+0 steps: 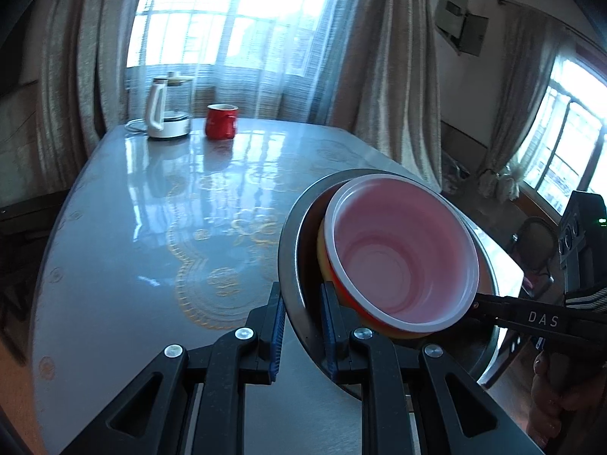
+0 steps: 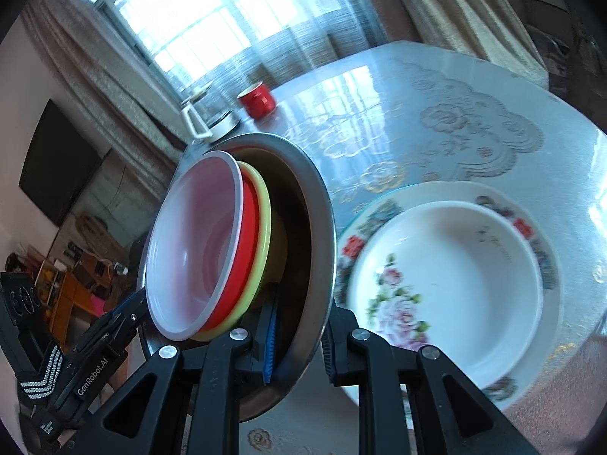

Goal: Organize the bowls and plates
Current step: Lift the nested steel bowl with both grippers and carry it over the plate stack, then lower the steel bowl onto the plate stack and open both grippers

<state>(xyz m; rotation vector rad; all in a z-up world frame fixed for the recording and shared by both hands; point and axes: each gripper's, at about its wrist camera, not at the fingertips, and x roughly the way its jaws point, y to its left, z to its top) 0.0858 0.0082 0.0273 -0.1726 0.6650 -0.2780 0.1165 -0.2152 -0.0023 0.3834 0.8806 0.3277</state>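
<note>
Now you have the steel bowl up off the table, tipped on edge, with a red bowl nested in a yellow bowl inside it. Your left hand-held gripper is nearly closed, pinching the steel rim on the near-left side, one pad inside and one outside. Your right hand-held gripper is clamped just as tightly on the opposite rim, so the load hangs between your two hands, with neither one nearer.

What matters for the next move is the flowered dish sitting on a patterned plate. In the right wrist view, they lie on the table just to the right of the steel bowl and below it, closer to your right hand. The steel bowl's opening faces sideways, so it likely needs levelling before you set it down.

Farther back, a red mug and a kettle stand well apart from the stack, near the window.
</note>
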